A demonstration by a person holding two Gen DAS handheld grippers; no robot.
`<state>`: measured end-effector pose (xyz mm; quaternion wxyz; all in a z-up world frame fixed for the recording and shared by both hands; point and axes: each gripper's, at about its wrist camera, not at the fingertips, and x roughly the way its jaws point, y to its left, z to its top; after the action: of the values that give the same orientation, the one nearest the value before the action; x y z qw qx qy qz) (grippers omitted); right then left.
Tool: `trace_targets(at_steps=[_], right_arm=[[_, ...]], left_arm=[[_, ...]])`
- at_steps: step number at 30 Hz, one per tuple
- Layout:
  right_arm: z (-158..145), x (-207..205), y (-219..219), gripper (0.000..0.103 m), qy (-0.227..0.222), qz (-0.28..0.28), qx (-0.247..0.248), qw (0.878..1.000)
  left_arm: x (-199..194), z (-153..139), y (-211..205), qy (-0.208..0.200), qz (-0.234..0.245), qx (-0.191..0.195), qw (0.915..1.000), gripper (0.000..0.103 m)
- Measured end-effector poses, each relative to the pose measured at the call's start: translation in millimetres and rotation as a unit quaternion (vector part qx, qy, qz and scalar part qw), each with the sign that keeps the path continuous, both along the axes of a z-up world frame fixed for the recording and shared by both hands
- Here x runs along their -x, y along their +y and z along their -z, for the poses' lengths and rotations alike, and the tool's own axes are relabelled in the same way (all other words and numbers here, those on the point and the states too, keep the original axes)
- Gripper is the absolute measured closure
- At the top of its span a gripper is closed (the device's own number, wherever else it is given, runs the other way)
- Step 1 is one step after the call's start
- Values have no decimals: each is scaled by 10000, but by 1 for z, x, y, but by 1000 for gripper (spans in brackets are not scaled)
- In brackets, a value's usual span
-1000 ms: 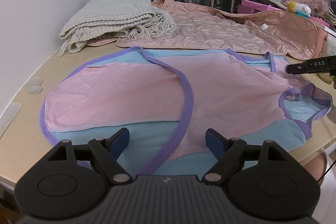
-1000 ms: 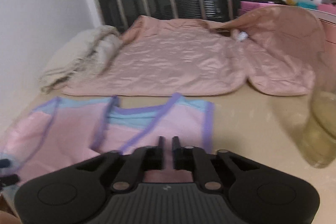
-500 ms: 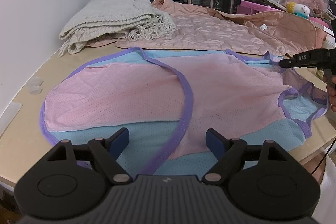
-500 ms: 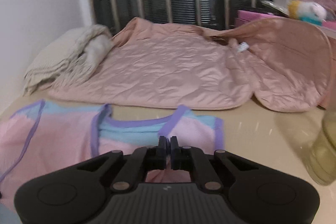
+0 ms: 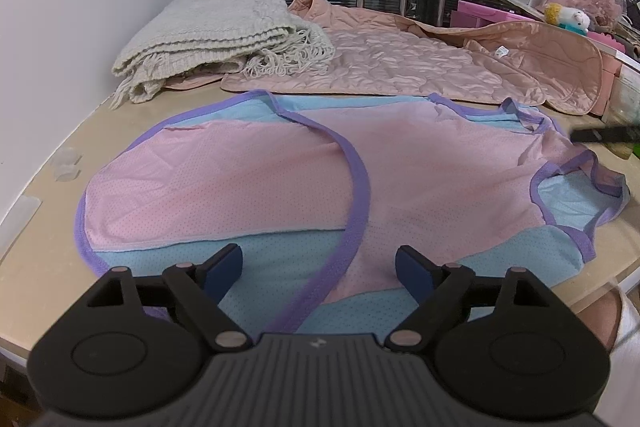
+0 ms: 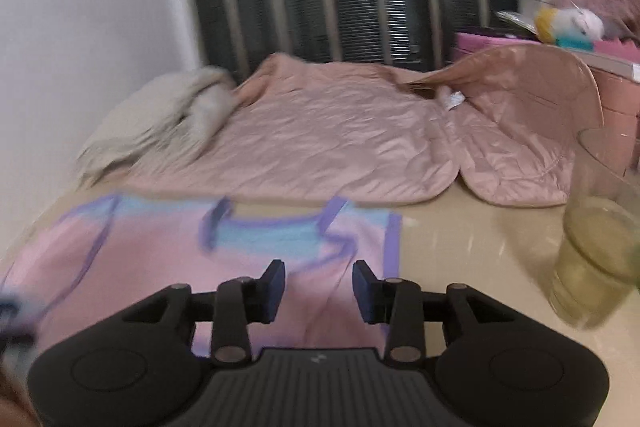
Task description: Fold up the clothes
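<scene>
Through my left wrist camera, my left hand-held gripper (image 5: 318, 265) is hanging with its jaws wide apart over the near hem of the pink and blue garment (image 5: 400, 171), gripping nothing. The garment is lying spread flat on the tabletop (image 5: 44, 259), its purple trim curving down the middle. Behind it a pink quilted jacket (image 5: 400, 67) is lying open, with a folded cream knit blanket (image 5: 216, 31) resting on its left end. Pink boxes (image 5: 484, 15) and a small plush toy (image 5: 568, 17) are crowding the far right. My right hand-held gripper's tip (image 5: 600, 135) is poking in over the garment's right shoulder.

Through my right wrist camera, blurred, my right hand-held gripper (image 6: 319, 285) is opening its jaws above the garment's (image 6: 160, 259) shoulder strap, with no cloth pinched between them. A glass of yellowish drink (image 6: 592, 251) is standing near on the right, apart from the garment.
</scene>
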<state>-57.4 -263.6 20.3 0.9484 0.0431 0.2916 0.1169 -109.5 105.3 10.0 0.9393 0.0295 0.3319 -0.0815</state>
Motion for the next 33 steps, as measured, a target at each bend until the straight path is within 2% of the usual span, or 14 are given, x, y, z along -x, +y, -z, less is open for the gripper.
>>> trace_targets(at_steps=[2, 4, 6, 8, 11, 13, 15, 17, 21, 23, 24, 27, 29, 33], right_arm=[[6, 13, 3, 69, 91, -202, 84, 9997], [14, 17, 6, 92, 151, -283, 212, 9993], [16, 18, 4, 96, 51, -66, 345, 9994], [14, 18, 0, 96, 47, 89, 335, 9994], [6, 21, 0, 86, 52, -117, 300, 9995], [-1, 24, 0, 67, -26, -259, 231, 9994], [-10, 20, -3, 67, -173, -285, 32, 9994], [-12, 1, -7, 69, -147, -71, -39, 9999], [4, -38, -1, 70, 250, -39, 111, 9996], [11, -51, 0, 79, 369, -3, 179, 9992], [12, -50, -2, 94, 324, 66, 191, 9993], [15, -48, -7, 100, 189, 273, 227, 9992], [16, -46, -10, 99, 121, 373, 262, 9989], [10, -27, -15, 76, 120, 222, 218, 9994]], left_arm=[[0, 0, 0, 4, 1, -5, 10000, 17], [1, 0, -1, 13, 1, -7, 10000, 17], [1, 0, 0, 24, -2, -7, 10000, 17], [1, 0, 0, 34, -5, -7, 10000, 17], [1, 0, 1, 51, -10, -7, 10000, 17], [1, -1, 1, 51, -16, -11, 10000, 17], [0, -1, 1, 64, 0, -17, 10000, 17], [0, -2, 1, 76, 15, -23, 10000, 17], [2, -1, 2, 55, 10, -4, 10000, 17], [3, 0, 3, 29, -1, 10, 10000, 16], [3, 0, 3, 19, -11, 9, 10000, 16], [4, 0, 3, 7, -25, 3, 10000, 15], [4, 0, 4, 22, -7, -1, 10000, 15], [3, 0, 6, 51, 12, -6, 10000, 14]])
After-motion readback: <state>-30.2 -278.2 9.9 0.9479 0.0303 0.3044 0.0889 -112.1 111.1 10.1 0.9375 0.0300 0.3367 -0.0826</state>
